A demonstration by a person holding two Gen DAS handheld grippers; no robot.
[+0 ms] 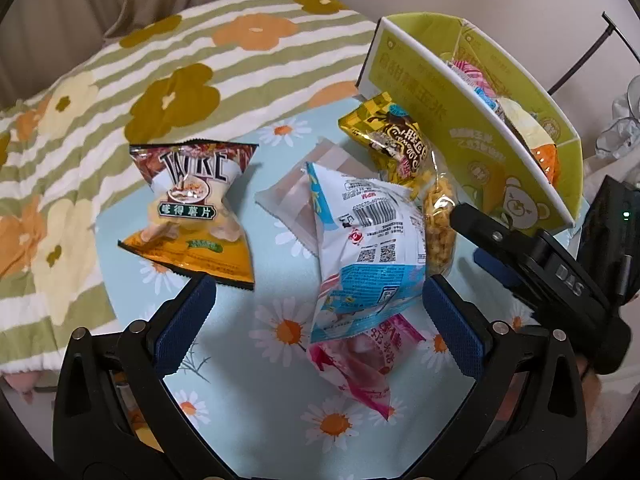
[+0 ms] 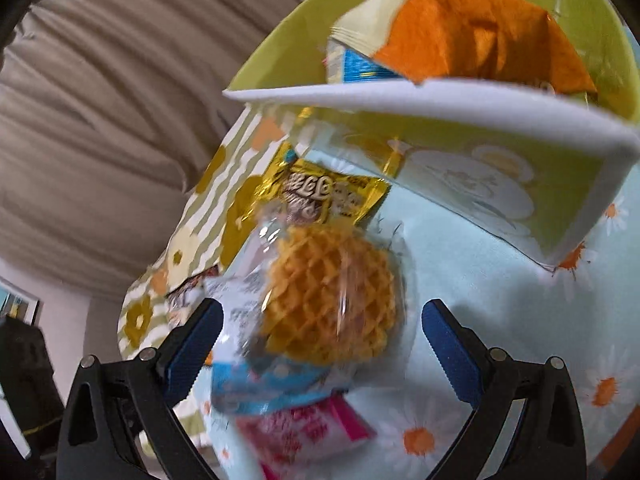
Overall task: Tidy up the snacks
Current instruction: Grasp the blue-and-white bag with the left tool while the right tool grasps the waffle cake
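Observation:
Loose snacks lie on a daisy-print cloth point(image 1: 256, 360): a brown-orange chip bag point(image 1: 188, 204), a pale translucent packet point(image 1: 292, 200), a white-blue bag point(image 1: 368, 248), a pink packet point(image 1: 360, 364), a clear bag of yellow lattice crisps point(image 1: 440, 216) point(image 2: 328, 300) and a gold bag point(image 1: 392, 140) point(image 2: 316, 192). A lime-green box point(image 1: 440, 92) point(image 2: 496, 152) at the right holds several packets. My left gripper point(image 1: 320, 312) is open above the white-blue bag. My right gripper point(image 2: 322, 332) point(image 1: 480, 232) is open around the lattice crisps.
A striped flower-print blanket point(image 1: 120, 80) covers the bed behind the cloth. Beige curtains point(image 2: 100, 100) hang at the back. An orange packet point(image 2: 480, 36) pokes above the box rim. Crumpled clear plastic point(image 1: 620, 128) lies at the far right.

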